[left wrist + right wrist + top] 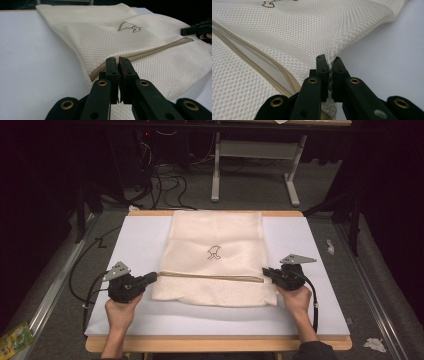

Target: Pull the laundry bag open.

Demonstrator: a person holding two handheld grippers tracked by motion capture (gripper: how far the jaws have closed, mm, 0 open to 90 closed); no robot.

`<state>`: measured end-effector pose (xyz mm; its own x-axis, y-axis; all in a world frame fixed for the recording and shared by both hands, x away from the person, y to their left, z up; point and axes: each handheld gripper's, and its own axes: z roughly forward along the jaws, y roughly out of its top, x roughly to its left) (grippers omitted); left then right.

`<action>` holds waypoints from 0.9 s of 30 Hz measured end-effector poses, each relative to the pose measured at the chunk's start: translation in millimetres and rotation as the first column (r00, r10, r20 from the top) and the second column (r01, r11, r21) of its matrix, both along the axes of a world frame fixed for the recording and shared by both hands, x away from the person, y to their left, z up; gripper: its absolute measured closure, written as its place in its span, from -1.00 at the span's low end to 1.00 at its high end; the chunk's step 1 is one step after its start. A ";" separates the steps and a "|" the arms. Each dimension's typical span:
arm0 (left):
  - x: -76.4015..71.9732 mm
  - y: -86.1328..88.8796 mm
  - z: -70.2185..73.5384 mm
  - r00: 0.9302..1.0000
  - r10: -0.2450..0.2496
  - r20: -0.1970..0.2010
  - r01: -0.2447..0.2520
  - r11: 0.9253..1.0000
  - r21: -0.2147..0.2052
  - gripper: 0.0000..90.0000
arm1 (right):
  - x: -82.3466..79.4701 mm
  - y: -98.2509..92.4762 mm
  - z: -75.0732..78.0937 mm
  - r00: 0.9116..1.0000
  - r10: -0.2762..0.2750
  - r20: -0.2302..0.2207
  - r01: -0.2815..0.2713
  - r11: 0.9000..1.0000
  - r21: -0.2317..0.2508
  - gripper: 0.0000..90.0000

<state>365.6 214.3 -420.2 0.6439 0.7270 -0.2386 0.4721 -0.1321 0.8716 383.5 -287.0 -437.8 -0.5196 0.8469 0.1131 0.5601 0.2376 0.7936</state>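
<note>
A cream mesh laundry bag [216, 257] lies flat on the white board [135, 245] that covers the table, about midway across it and reaching to the board's far edge. A tan zipper [210, 276] runs straight across the bag near its near end, and a small dark embroidered emblem [214, 252] sits just beyond the zipper, at the bag's middle. The part of the bag beyond the emblem looks folded, with a crease across it.

At the bag's left edge, level with the zipper's end, the left gripper [152, 277] has its jaws pressed together on the mesh; in the left gripper view [117, 65] the tips meet right at the end of the zipper [140, 53], with the mesh lifted slightly around them. At the bag's right edge, by the other end of the zipper, the right gripper [266, 271] is clamped on the fabric; in the right gripper view [328, 65] a pinch of mesh [312, 32] is squeezed between the closed jaws and puckers up from them, with the zipper [262, 66] passing just to their side.

Each gripper is held by a hand: the left hand [120, 312] and the right hand [296, 300] both rest on the board nearer the person than the bag.

Beyond the board, a grey metal table frame [255, 165] stands on the floor among dark cables [165, 182].
</note>
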 end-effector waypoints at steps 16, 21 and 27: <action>-2.3 2.3 -2.7 1.000 0.023 -0.001 -0.023 0.999 0.044 0.94 | -4.9 -5.5 9.9 1.000 -0.006 0.030 0.006 1.000 0.006 0.95; -2.9 3.0 -5.4 1.000 0.029 -0.004 -0.029 0.998 0.056 0.94 | -5.3 -3.8 9.5 1.000 -0.001 0.031 0.002 1.000 -0.030 0.95; -5.4 2.5 -7.0 1.000 0.023 -0.011 -0.022 0.998 0.061 0.94 | -5.7 -4.2 8.6 1.000 -0.001 0.031 0.002 1.000 -0.025 0.95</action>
